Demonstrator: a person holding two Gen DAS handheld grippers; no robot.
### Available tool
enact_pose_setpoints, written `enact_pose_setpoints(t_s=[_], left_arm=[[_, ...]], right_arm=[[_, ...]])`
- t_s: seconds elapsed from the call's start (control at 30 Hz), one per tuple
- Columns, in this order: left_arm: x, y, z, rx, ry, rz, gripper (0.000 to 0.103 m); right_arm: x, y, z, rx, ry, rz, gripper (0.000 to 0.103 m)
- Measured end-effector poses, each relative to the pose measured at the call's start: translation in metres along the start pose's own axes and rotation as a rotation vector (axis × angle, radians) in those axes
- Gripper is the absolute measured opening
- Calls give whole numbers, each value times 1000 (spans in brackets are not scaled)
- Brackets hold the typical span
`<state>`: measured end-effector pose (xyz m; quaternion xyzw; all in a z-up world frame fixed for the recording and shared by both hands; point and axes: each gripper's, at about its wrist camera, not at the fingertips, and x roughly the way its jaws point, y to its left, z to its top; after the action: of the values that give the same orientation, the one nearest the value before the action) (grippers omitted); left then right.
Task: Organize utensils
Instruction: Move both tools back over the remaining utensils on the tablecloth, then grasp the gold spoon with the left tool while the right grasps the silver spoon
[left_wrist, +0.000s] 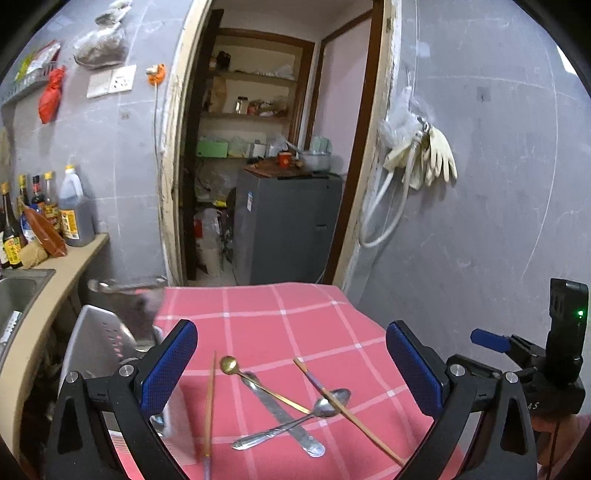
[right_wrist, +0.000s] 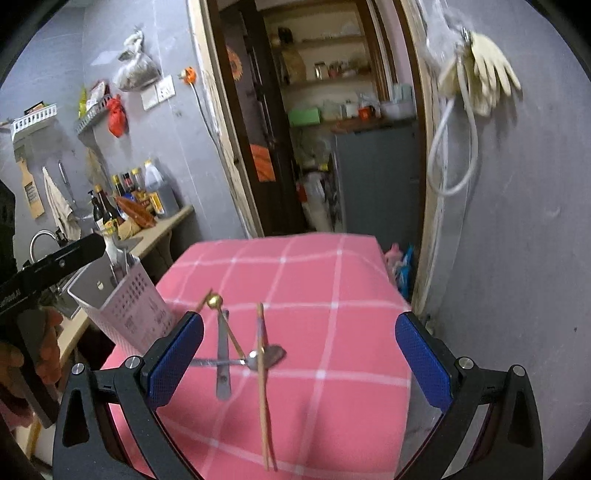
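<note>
Pink checked cloth (left_wrist: 280, 325) covers the table, and the utensils lie on it in a loose pile between both grippers. A gold spoon (left_wrist: 255, 380) crosses a flat metal knife (left_wrist: 284, 417), a steel spoon (left_wrist: 295, 417) lies over them, and one chopstick (left_wrist: 351, 413) rests across its bowl. Another chopstick (left_wrist: 209, 406) lies apart on the left. The white holder (right_wrist: 129, 302) stands at the left edge of the table. The left gripper (left_wrist: 291, 365) and the right gripper (right_wrist: 299, 358) are both spread wide and hold nothing.
</note>
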<state>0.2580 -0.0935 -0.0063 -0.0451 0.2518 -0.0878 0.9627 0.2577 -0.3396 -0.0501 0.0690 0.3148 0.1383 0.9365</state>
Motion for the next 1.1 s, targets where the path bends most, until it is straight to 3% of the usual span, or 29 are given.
enact_pose_setpoints(t_s=[0.27,0.37,0.5,0.73,1.1], left_arm=[[37,-3,-7,-48,87,10,103],[51,-3,-12,-70,124,17,103],[69,-6,-19,-79,170,23,102],[109,3,-32,-151,295,56,84],[165,25,-54,-254,450,179,59]], right_arm=[[28,-24,-16,46,89,39,101],[40,-26,-19,50,118,58,92],[59,-30,-23,63,165,83,72],[93,-27,-35,96,247,155,47],[143,1,-56,131,375,209,27]])
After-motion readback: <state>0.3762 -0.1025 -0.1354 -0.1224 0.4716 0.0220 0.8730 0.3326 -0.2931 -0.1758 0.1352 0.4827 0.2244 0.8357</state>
